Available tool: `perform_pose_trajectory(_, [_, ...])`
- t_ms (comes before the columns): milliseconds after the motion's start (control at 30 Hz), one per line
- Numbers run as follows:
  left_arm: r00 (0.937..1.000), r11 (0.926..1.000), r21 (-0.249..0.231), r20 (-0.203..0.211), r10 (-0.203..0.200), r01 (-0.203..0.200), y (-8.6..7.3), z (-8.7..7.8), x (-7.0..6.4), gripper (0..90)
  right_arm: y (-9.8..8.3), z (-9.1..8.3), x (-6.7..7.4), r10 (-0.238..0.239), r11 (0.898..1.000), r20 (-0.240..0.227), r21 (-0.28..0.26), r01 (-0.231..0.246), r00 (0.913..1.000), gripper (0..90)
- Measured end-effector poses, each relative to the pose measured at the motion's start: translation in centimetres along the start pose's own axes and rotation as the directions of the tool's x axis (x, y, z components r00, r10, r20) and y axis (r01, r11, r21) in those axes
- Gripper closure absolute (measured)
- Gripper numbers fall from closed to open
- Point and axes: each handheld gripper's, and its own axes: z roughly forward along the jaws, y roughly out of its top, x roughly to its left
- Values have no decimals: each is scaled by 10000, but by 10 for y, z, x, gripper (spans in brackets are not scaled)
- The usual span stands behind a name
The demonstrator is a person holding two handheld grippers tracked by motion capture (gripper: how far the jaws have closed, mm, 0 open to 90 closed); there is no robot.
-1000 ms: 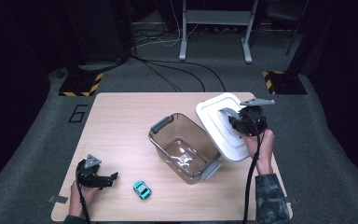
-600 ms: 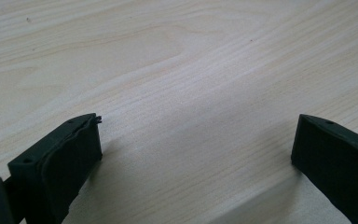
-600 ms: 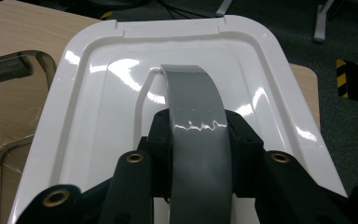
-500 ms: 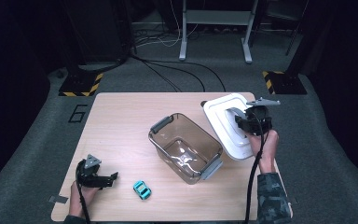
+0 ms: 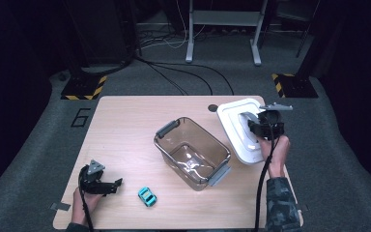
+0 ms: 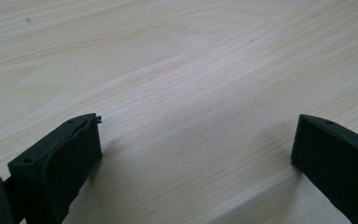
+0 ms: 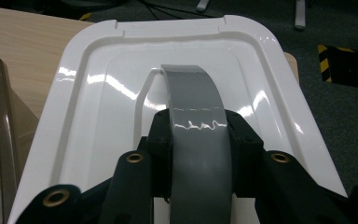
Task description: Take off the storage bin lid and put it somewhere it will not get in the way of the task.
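A white lid point(image 5: 232, 126) with a grey arched handle point(image 7: 191, 88) sits at the table's right edge, beside the clear box; I cannot tell whether it rests on the wood. My right gripper point(image 5: 254, 126) is shut on that handle, and in the right gripper view the jaws point(image 7: 198, 135) clamp it from both sides over the lid point(image 7: 98, 107). The clear brown-tinted box point(image 5: 160, 145) with grey end handles stands open mid-table. A small teal toy car point(image 5: 147, 196) lies near the front edge. My left gripper point(image 5: 117, 185) lies left of the car, open point(image 6: 196, 144), with only bare wood between its jaws.
The light wooden table point(image 5: 125, 121) stands on grey carpet. The lid's far right corner hangs past the table's right edge. Cables and a metal stand's legs point(image 5: 222, 48) lie on the floor behind, with black-and-yellow striped blocks point(image 5: 83, 88) at both far corners.
My right gripper has carried the lid to the right, nearer the person and lower, away from above the box. The left gripper, car and box have stayed put.
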Motion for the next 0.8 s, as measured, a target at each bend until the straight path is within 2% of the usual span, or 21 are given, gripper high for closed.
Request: perform_pose_trajectory(800, [10000,10000,1,0,2,-2,0,0,0,13,-17,32,-13,664,9974,775,216,-682,9948,671])
